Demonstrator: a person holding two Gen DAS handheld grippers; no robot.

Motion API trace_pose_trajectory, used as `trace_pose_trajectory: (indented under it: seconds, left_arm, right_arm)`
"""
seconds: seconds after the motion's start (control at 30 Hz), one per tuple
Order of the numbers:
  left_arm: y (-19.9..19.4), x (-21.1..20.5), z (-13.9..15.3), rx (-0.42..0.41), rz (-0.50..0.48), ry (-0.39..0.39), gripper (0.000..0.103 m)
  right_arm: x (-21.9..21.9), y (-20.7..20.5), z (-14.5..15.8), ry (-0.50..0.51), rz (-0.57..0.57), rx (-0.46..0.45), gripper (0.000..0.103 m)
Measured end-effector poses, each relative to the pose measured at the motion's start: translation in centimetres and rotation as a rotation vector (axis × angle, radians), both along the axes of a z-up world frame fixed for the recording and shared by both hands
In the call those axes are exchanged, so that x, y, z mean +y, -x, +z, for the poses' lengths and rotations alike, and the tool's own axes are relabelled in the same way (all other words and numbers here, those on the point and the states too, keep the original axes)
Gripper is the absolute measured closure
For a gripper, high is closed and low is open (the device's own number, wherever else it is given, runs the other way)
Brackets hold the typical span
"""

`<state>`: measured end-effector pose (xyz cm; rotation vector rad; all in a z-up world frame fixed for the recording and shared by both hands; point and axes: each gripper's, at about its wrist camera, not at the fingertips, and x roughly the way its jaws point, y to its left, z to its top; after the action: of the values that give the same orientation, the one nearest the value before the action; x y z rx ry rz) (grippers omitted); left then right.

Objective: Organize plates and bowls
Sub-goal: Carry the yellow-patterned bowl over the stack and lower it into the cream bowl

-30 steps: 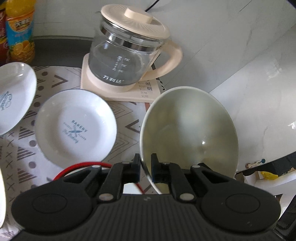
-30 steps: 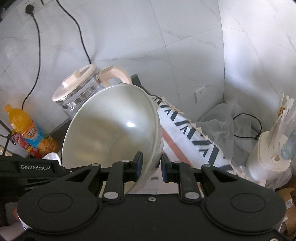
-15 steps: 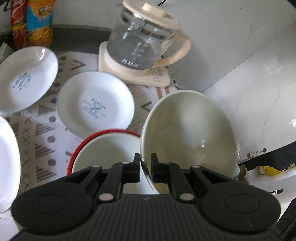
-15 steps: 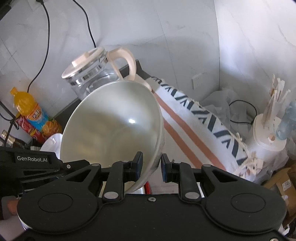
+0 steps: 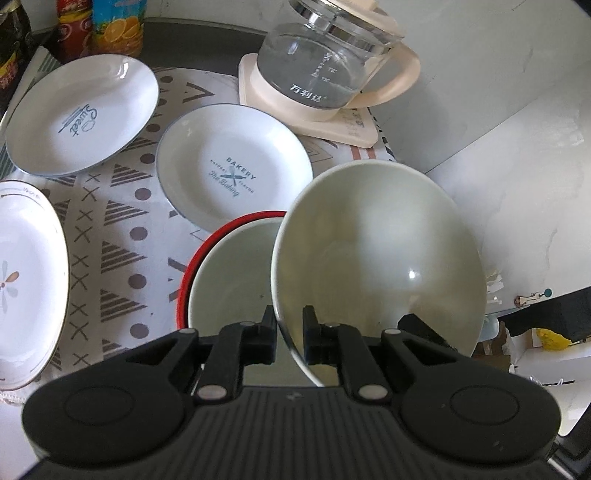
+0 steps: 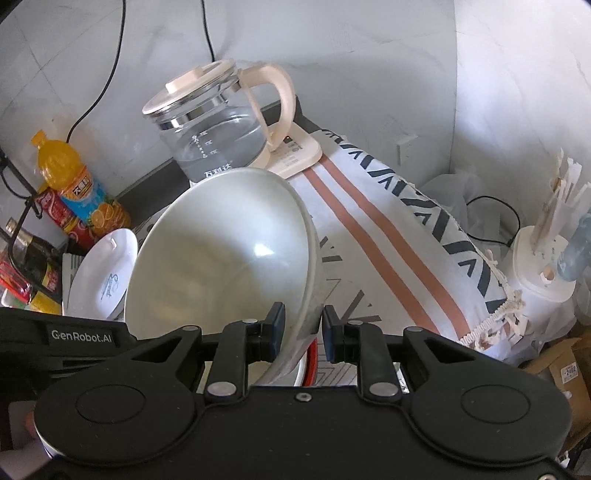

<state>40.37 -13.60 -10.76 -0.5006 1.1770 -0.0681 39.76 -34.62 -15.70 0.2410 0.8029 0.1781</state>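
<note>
A pale green bowl (image 5: 376, 258) hangs tilted above the patterned cloth. My left gripper (image 5: 289, 332) is shut on its near rim. In the right wrist view my right gripper (image 6: 303, 328) is shut on the rim of the pale green bowl (image 6: 221, 258), and the left gripper's black body shows at lower left. Just below sits a red-rimmed bowl (image 5: 229, 280), partly hidden by the held one. Three white plates lie on the cloth: a "Bakery" plate (image 5: 232, 166), a "Sweet" plate (image 5: 81, 114) and a flower plate (image 5: 26, 280).
A glass kettle (image 5: 325, 55) on a cream base stands at the back, close to the wall. Drink bottles (image 5: 118, 26) stand at the back left. Off the table's right edge are a white holder with sticks (image 6: 543, 266) and a cardboard box (image 6: 565, 365).
Both grippers have drawn back from the kettle with the pale green bowl. The red-rimmed bowl has come into view beneath it, and more plates show at the left.
</note>
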Motion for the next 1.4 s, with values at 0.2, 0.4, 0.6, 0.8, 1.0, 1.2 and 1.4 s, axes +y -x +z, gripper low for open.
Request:
trace_pose_trajectory:
  seconds: [0.2, 0.4, 0.6, 0.8, 1.0, 1.2, 1.4]
  left_arm:
    - [0.1, 0.4, -0.1, 0.004, 0.015, -0.030, 0.090]
    - [0.4, 1.1, -0.8, 0.026, 0.038, -0.048, 0.090]
    - [0.5, 1.8, -1.1, 0.033, 0.052, -0.061, 0.090]
    - [0.7, 2.2, -1.3, 0.048, 0.052, -0.053, 0.090]
    - [1.0, 2.8, -1.0, 0.039, 0.050, -0.047, 0.090]
    - [1.4, 4.2, -0.1, 0.030, 0.072, -0.044, 0.090]
    - [2.2, 5.2, 1.3, -0.002, 0.071, -0.040, 0.087]
  right_arm:
    - [0.9, -0.1, -0.3, 0.017, 0.038, 0.003, 0.080]
    - [1.8, -0.2, -0.9, 0.048, 0.073, 0.003, 0.085]
    - [2.1, -0.5, -2.1, 0.018, 0.073, 0.043, 0.090]
    - [2.2, -0.7, -2.8, -0.002, 0.051, 0.066, 0.090]
    - [2.1, -0.7, -3.4, -0.025, 0.030, 0.086, 0.090]
    - [2.2, 0.2, -2.6, -0.029, 0.027, 0.078, 0.082]
    - [2.4, 1.1, -1.8, -0.017, 0.011, 0.061, 0.071]
